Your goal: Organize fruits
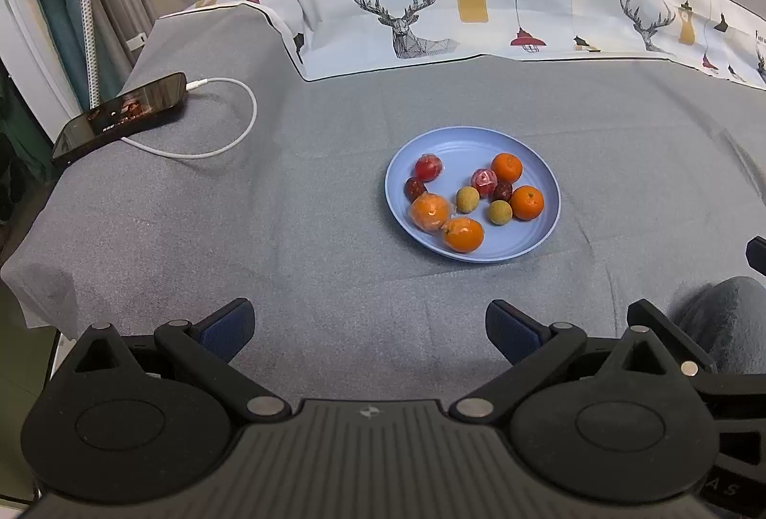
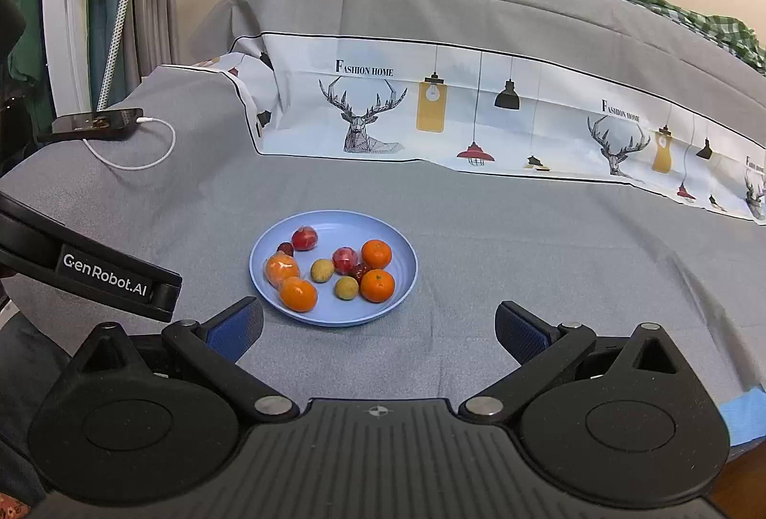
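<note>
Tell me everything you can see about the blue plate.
The plate is round, pale blue and shallow, with a raised rim and faint rings in its well; it looks like matte plastic. It lies flat on the grey cloth, ahead of both open grippers, untouched by either. It holds ten small fruits: four oranges, one in clear wrap, two yellowish-green ones, two wrapped red ones and two dark red ones. Its far side is bare.
</note>
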A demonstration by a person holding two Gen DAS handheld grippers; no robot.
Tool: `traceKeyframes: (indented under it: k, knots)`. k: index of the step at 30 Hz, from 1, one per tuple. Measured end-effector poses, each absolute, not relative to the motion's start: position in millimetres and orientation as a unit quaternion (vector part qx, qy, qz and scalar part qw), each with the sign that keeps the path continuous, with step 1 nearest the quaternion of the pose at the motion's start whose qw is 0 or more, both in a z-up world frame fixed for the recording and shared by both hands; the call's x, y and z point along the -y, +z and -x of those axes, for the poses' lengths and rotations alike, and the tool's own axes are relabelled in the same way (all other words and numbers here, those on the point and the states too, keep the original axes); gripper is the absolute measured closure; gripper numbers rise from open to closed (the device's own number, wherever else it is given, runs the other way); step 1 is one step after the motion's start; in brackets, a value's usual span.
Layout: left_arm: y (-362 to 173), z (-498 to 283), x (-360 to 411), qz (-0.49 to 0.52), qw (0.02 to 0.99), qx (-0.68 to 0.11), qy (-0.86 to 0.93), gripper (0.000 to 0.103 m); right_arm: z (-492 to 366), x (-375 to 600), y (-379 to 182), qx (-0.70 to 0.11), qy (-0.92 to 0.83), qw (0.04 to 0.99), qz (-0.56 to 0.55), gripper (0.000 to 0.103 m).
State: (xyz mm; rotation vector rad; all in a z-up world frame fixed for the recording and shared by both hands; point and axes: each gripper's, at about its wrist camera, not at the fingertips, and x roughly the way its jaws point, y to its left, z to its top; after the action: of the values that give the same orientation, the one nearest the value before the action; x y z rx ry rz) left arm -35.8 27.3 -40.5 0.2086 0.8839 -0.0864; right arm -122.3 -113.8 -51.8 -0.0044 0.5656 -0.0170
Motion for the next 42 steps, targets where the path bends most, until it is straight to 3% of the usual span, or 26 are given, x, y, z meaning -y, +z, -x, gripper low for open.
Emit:
traceKeyframes:
  k: [42]
  knots:
    - [-44.9,32.3,-24.2,-0.109,0.892,-0.436,-0.043,0.000,120.7,117.5,-54.0,-0.286,-0.004,0.958,0.004,0.001]
